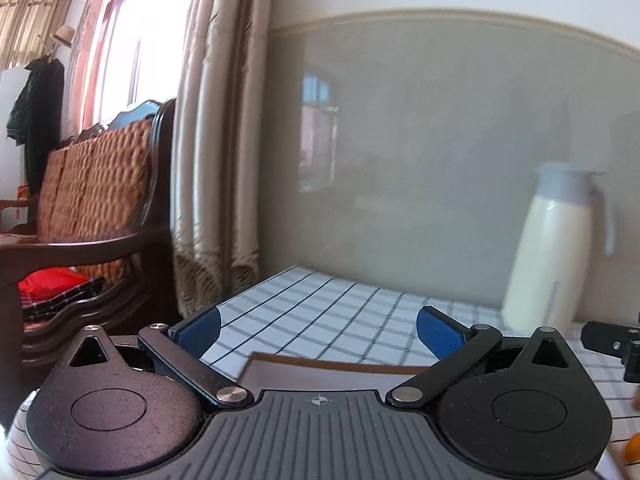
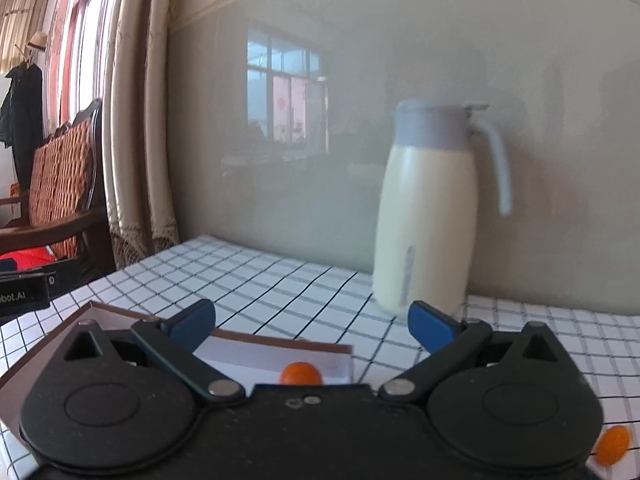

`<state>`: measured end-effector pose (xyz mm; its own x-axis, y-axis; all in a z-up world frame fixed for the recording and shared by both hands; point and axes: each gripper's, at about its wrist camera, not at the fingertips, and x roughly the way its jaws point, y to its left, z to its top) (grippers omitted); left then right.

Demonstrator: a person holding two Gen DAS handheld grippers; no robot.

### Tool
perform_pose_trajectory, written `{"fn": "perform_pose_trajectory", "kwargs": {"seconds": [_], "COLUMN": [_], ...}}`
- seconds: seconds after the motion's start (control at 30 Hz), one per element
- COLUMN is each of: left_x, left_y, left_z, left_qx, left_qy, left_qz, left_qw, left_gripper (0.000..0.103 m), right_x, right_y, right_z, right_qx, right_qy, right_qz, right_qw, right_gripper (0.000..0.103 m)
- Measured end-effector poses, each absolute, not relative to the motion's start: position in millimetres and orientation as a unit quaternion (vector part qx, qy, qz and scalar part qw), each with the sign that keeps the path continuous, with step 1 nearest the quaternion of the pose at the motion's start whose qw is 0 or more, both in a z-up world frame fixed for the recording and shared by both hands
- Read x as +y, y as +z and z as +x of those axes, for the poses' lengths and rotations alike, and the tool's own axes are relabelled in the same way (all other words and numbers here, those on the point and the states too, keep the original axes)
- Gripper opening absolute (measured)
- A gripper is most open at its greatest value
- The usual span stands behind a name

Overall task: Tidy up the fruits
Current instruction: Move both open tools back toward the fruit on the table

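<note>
A shallow box [image 2: 276, 354] with a brown rim and white inside lies on the checked tablecloth. One small orange fruit [image 2: 301, 373] sits in it near its right wall, just behind my right gripper's body. Another orange fruit [image 2: 612, 445] lies on the cloth at the lower right. My right gripper [image 2: 312, 322] stands open above the box, with nothing between its blue pads. The left gripper [image 1: 318, 330] is open too, empty, over the box's far rim [image 1: 332, 364]. A bit of orange fruit [image 1: 633, 446] shows at the right edge of the left wrist view.
A cream jug with a grey lid and handle [image 2: 428, 216] stands on the table [image 2: 280, 280] against the grey wall. Left of the table are curtains [image 1: 216, 140] and a dark wooden chair with a woven back [image 1: 96, 184]. The other gripper's black body [image 2: 24, 292] shows at left.
</note>
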<state>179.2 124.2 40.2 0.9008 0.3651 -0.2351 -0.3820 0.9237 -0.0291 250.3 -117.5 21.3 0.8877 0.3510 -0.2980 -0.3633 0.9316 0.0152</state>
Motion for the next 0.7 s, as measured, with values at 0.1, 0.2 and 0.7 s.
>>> {"fn": "perform_pose_trajectory", "kwargs": {"seconds": [0.1, 0.2, 0.7], "left_x": [104.4, 81.4, -19.4], "left_y": [41.6, 38.8, 25.6], "left_z": [174.3, 168.3, 131.0], "left_qx": [0.111, 0.114, 0.122], "left_qy": [0.169, 0.144, 0.037], "left_qz": [-0.029, -0.02, 0.014], "left_qw": [0.979, 0.983, 0.992], "left_gripper": [0.103, 0.103, 0.103], "right_x": [-140.3, -163.9, -257.6], "right_y": [23.9, 22.1, 10.3], "right_z": [233.2, 221.0, 168.0], "right_qx": [0.136, 0.137, 0.147], "right_qy": [0.167, 0.143, 0.055], "right_qz": [-0.007, 0.001, -0.006], "right_qw": [0.977, 0.98, 0.988], "right_gripper": [0.097, 0.097, 0.093]}}
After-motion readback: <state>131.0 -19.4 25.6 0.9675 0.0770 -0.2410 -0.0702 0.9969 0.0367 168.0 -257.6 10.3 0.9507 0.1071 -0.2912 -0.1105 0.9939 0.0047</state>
